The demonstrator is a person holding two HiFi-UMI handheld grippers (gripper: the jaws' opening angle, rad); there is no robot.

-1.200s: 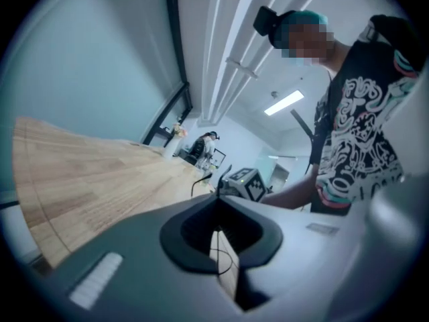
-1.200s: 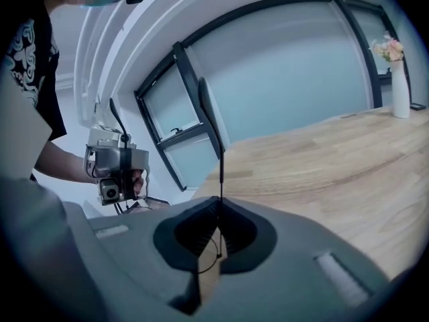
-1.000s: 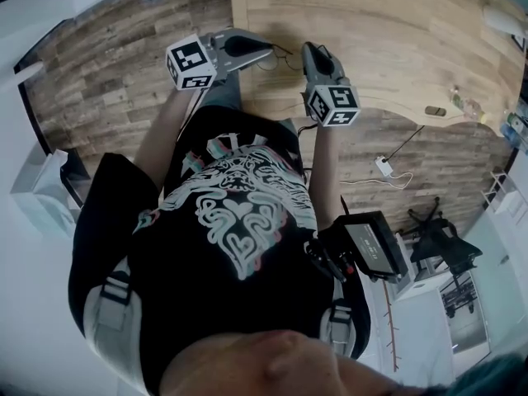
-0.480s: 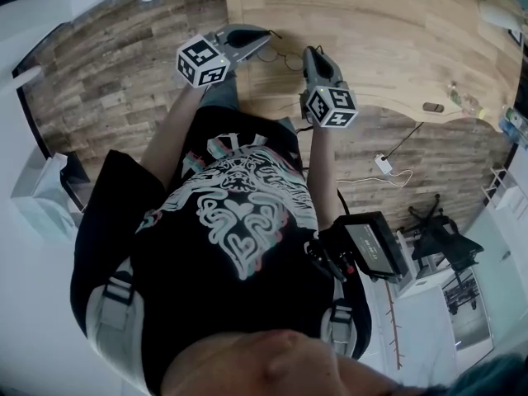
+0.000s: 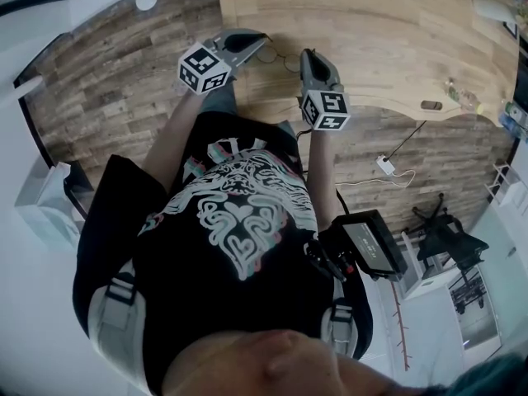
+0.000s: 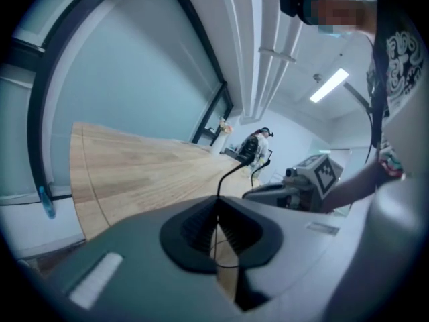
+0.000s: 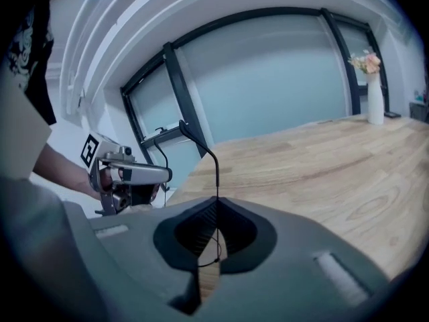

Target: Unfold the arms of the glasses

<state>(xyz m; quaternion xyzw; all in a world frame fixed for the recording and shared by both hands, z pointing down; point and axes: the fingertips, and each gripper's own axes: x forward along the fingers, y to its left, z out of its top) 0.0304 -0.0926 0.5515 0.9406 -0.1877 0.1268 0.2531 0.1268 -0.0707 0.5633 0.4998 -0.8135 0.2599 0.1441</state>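
Note:
Thin black wire glasses (image 5: 279,56) hang between my two grippers above the near edge of the wooden table (image 5: 388,31). My left gripper (image 5: 261,38) is shut on one arm of the glasses; in the left gripper view (image 6: 216,200) the arm's curved end (image 6: 229,175) sticks out past the closed jaws and a wire rim (image 6: 224,250) shows behind them. My right gripper (image 5: 307,54) is shut on the other arm; its tip (image 7: 213,159) rises ahead of the closed jaws (image 7: 216,201). The two grippers face each other, a short way apart.
A white vase with flowers (image 7: 374,92) stands far off on the table. Small items (image 5: 431,105) and a bottle (image 5: 466,101) lie at the table's right edge. A cable with a plug block (image 5: 385,165) lies on the wood floor; an office chair (image 5: 441,242) stands at the right.
My left gripper has sunk toward the table and tipped further down, still holding its arm of the glasses. The right gripper has stayed nearly where it was.

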